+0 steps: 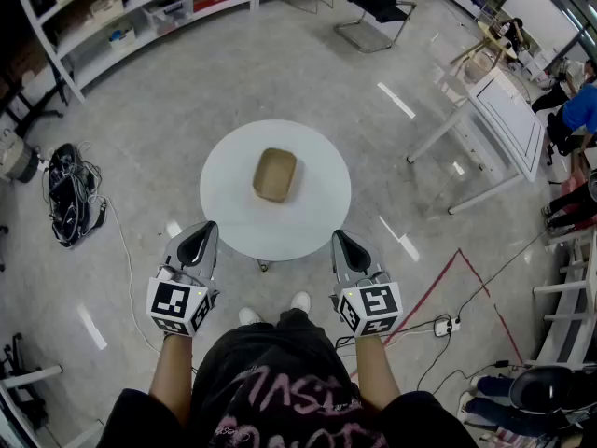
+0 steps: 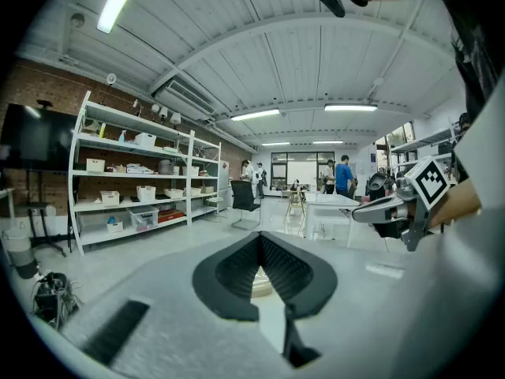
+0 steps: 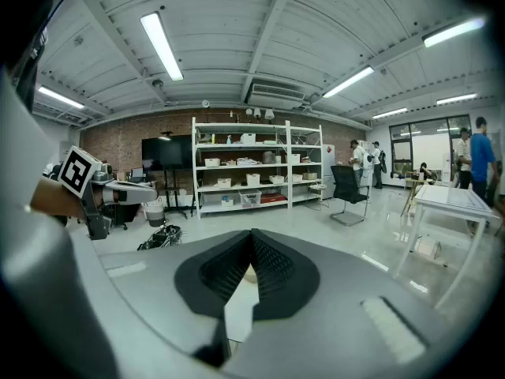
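Tongs L (image 1: pixel 199 241) + R (image 1: pixel 343 243): both w/ tips together, nothing between them. They hover just off the near edge of the round bench (image 1: pixel 224 215), one each side.

Tan tray (image 1: pixel 275 175) lies approx. at bench centre, well apart from both tongs; looks empty.

Risks (judgement):
- Tray looks light, so a one-sided nudge w/ closed tips would prob. skid it toward the far edge.
- Bench support is mostly hidden, so weight on the near edge might tip or shift it.
- Power strip (image 1: pixel 444 326) on the floor nr the feet is a trip hazard.

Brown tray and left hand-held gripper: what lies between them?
Only bare white tabletop between brown tray and left hand-held gripper, shown in the head view.
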`<state>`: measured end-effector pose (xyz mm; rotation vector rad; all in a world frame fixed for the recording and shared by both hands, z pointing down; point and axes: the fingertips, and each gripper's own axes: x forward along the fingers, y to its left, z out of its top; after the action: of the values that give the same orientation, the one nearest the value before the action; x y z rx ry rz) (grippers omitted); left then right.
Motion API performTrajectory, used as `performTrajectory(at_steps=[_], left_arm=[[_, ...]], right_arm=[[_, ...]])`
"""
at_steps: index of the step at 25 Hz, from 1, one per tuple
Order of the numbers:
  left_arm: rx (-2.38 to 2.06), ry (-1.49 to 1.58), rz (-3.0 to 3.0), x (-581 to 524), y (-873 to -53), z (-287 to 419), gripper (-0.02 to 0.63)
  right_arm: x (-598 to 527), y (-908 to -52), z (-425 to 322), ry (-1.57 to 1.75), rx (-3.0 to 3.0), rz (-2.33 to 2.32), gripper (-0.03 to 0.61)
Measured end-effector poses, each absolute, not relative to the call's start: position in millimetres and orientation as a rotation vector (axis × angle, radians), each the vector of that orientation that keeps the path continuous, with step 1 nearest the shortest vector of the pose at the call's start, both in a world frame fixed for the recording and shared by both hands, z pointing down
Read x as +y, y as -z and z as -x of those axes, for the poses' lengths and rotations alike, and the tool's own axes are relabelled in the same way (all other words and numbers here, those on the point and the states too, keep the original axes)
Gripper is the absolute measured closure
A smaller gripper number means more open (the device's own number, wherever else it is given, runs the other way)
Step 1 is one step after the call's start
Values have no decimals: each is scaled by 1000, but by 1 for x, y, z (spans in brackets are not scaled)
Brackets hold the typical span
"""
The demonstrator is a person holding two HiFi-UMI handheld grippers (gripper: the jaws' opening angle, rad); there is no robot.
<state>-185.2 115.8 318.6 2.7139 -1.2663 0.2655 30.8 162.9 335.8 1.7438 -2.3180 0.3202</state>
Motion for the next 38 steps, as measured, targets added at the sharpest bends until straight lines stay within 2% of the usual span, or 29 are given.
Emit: performTrajectory(at_steps=[19, 38], left_arm=[[-1215, -252, -2730, 111, -334, 200, 615], [-1170, -353, -2718, 54, -351, 156, 615]], right_arm=[[160, -344, -9, -322, -2288, -1775, 568], [95, -366, -40, -426, -2297, -1755, 568]])
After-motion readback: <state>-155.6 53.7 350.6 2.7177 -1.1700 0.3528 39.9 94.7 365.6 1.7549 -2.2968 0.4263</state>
